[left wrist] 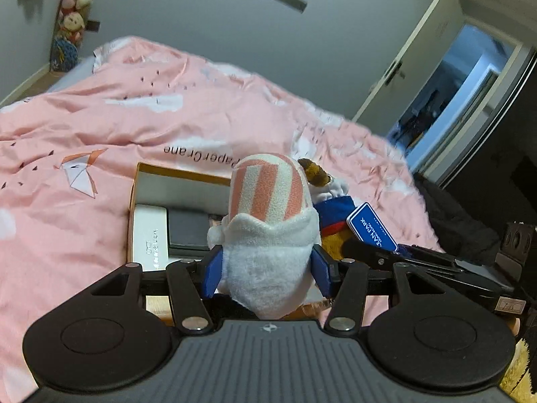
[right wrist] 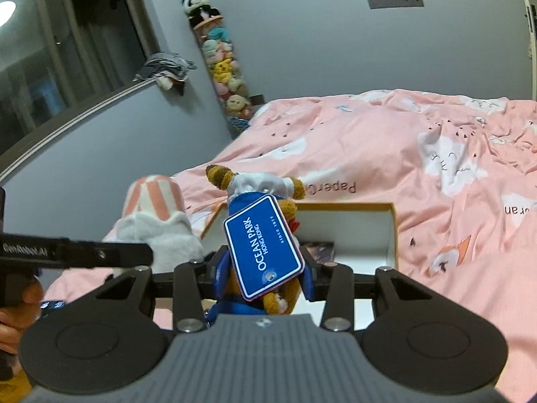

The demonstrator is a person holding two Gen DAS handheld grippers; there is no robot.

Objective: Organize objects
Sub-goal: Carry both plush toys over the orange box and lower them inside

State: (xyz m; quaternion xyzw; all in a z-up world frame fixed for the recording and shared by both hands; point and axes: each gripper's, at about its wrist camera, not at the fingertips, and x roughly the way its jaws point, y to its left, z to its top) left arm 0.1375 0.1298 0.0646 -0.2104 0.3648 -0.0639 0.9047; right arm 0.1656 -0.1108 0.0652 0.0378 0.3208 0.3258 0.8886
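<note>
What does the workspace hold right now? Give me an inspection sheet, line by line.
Surface: bed with a rumpled pink duvet.
Job's things: open box on the duvet, holding a white case and a dark case; striped plush; bear plush with a blue Ocean Park tag.
Clutter: clothes on the window ledge.
Grippers: left gripper shut on the striped plush; right gripper shut on the bear plush, both over the box.
Cables: nothing seen.
Surroundings: grey walls, tall column of plush toys in the corner, open door.
</note>
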